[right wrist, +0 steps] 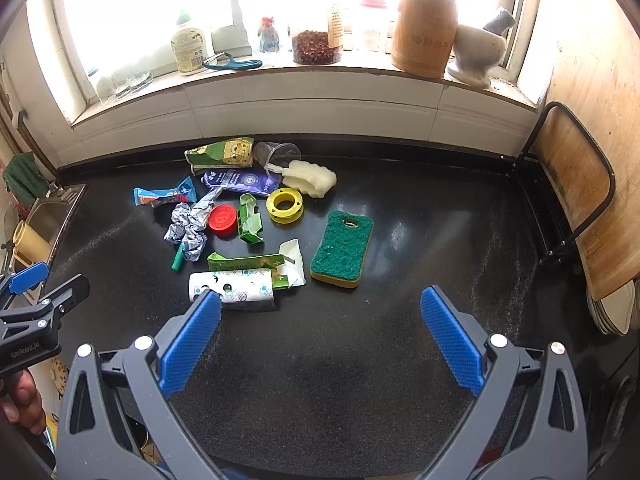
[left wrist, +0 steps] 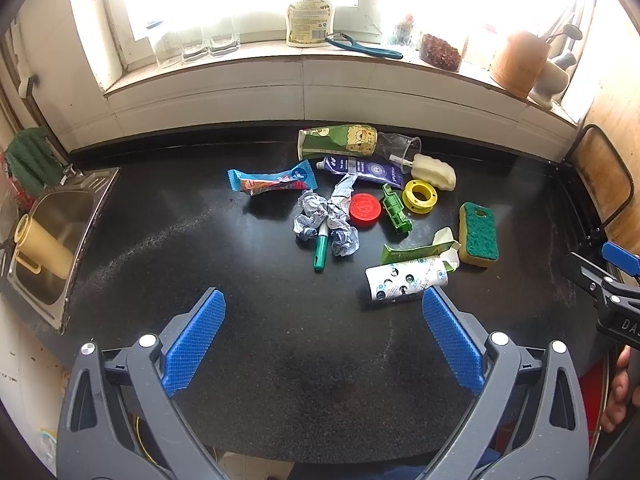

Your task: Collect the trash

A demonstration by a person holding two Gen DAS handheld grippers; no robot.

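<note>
Trash is clustered mid-surface (left wrist: pixel 240 340): crumpled paper (left wrist: pixel 326 220) lies over a green pen (left wrist: pixel 321 246), touching a red lid (left wrist: pixel 364 208). A sponge (right wrist: pixel 342 248) lies just beside. Both left gripper (left wrist: pixel 322 338) and right gripper (right wrist: pixel 320 338) are held wide, empty. Risk judged: non-trash grabbed with the paper.

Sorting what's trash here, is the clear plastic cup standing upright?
No, the clear plastic cup lies on its side on the black countertop, beside the green cartoon carton.
</note>
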